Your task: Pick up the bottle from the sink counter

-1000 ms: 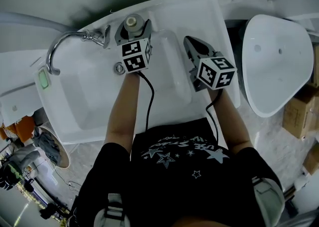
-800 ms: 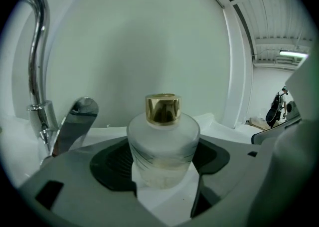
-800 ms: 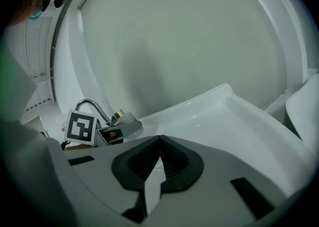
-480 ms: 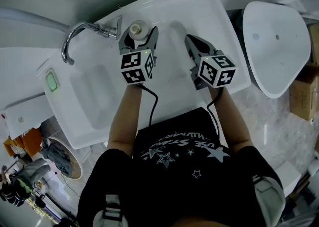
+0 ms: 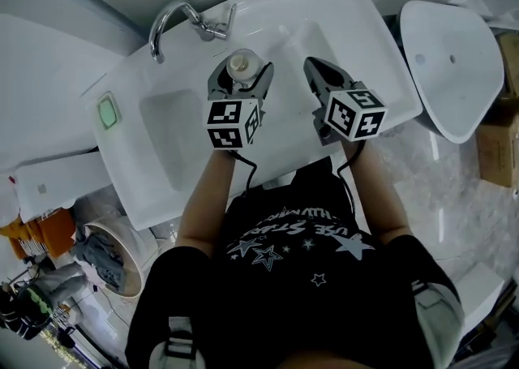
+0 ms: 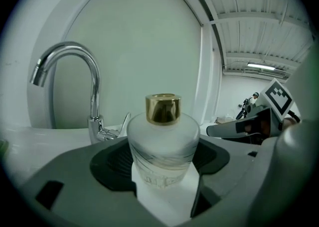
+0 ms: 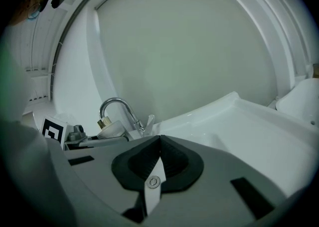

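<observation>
You are pinching the frosted glass bottle with the gold cap upright in your left gripper, at the white sink counter near the chrome tap. Be squeezing evenly and lifting straight up. Your right gripper is hanging pressed together, empty.

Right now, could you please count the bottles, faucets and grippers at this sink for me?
Bottles: 1, the frosted bottle with a gold cap
Faucets: 1, the chrome faucet
Grippers: 2, the left gripper shut on the bottle, and the right gripper shut on nothing
Total: 4
</observation>
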`<state>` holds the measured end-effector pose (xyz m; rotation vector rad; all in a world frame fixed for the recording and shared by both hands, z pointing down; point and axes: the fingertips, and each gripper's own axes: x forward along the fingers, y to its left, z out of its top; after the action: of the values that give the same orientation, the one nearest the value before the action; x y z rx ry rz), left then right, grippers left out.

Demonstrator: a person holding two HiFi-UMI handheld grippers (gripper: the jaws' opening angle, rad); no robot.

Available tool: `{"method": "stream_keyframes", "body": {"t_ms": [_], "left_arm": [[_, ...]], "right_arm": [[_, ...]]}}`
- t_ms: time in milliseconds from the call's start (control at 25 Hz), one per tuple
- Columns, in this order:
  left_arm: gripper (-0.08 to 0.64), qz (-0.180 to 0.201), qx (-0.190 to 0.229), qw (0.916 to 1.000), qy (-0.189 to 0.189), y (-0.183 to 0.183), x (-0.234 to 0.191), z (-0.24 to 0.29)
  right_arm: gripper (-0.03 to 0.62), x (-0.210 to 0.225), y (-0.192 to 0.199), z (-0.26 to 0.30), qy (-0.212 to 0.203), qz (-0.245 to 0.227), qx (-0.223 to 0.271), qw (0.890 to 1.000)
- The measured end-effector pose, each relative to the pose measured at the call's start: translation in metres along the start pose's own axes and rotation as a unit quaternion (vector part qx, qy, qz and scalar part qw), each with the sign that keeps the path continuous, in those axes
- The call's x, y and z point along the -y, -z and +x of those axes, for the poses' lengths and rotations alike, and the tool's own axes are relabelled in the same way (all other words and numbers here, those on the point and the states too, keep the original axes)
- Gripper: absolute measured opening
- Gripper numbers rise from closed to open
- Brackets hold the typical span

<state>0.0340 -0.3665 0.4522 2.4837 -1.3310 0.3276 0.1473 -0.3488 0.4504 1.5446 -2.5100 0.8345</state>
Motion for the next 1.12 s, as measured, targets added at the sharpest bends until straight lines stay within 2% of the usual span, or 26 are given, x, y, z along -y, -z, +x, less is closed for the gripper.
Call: {"method": "stream_keyframes", "body": {"t_ms": [320, 560, 720, 1120], "left_arm": [[0.342, 0.01, -0.008, 0.9992, 0.037, 0.02, -0.014, -0.08], [0.342, 0.021, -0.02, 0.9965, 0.078, 0.036, -0.02, -0.13], [0.342, 0.016, -0.029, 0.9956, 0.087, 0.048, -0.029, -0.149], [0.342, 0.004, -0.032, 0.995, 0.095, 0.057, -0.032, -0.169]], "right_arm": [[0.006, -0.07, 0.019, -0.018, 0.014, -0.015, 0.016, 1.0], [0.006, -0.112, 0.038, -0.042, 0.046, -0.011, 0.031, 0.998], [0.006, -0.128, 0.055, -0.056, 0.066, 0.0, 0.031, 0.997], [0.006, -0.136, 0.071, -0.084, 0.081, -0.022, 0.019, 0.996]]}}
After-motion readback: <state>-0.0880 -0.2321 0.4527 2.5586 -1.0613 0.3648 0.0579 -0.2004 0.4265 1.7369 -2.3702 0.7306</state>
